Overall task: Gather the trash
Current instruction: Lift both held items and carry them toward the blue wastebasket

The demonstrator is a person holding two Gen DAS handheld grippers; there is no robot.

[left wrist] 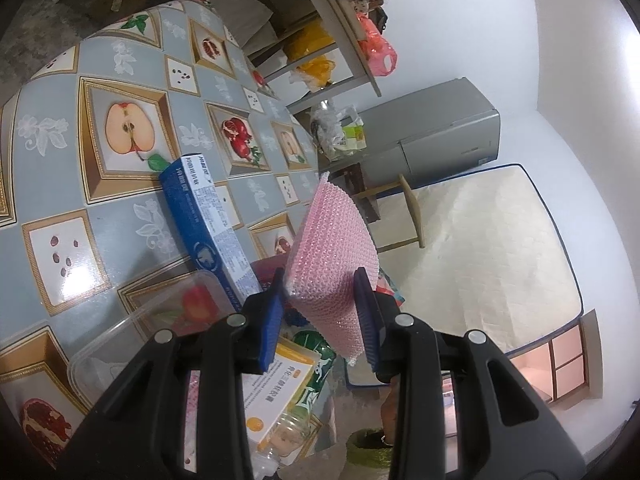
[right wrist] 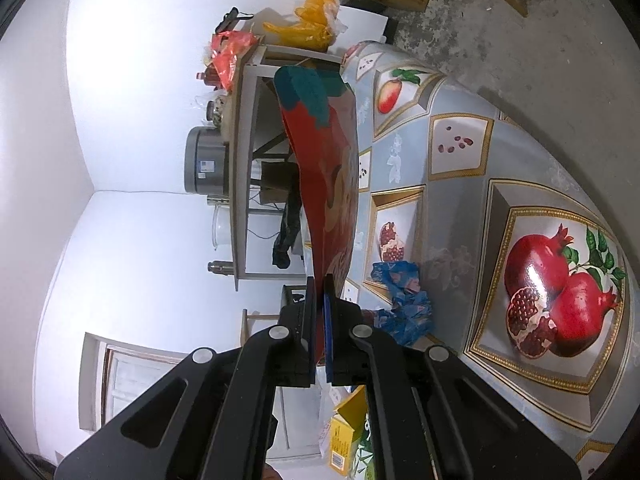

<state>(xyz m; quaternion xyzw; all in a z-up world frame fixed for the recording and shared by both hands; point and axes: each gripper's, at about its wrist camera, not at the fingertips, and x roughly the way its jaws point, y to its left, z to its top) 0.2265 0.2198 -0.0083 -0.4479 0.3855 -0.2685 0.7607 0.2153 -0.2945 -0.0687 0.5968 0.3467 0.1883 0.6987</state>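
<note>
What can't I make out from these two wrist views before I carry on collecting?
- Any trash bin: in neither view.
- Lower end of the pink bubble-wrap pad: left wrist view, hidden behind the left gripper.
- Clamped end of the red snack packet: right wrist view, hidden by the right gripper.
- Yellow carton: right wrist view, mostly behind the gripper's arms.
- Blue box print: left wrist view, too small.

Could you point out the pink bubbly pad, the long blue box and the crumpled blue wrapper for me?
pink bubble-wrap pad [left wrist: 332,240]: left wrist view, middle of its bubbled face.
long blue box [left wrist: 208,220]: left wrist view, its printed side.
crumpled blue wrapper [right wrist: 404,300]: right wrist view, centre of the crumple.
</note>
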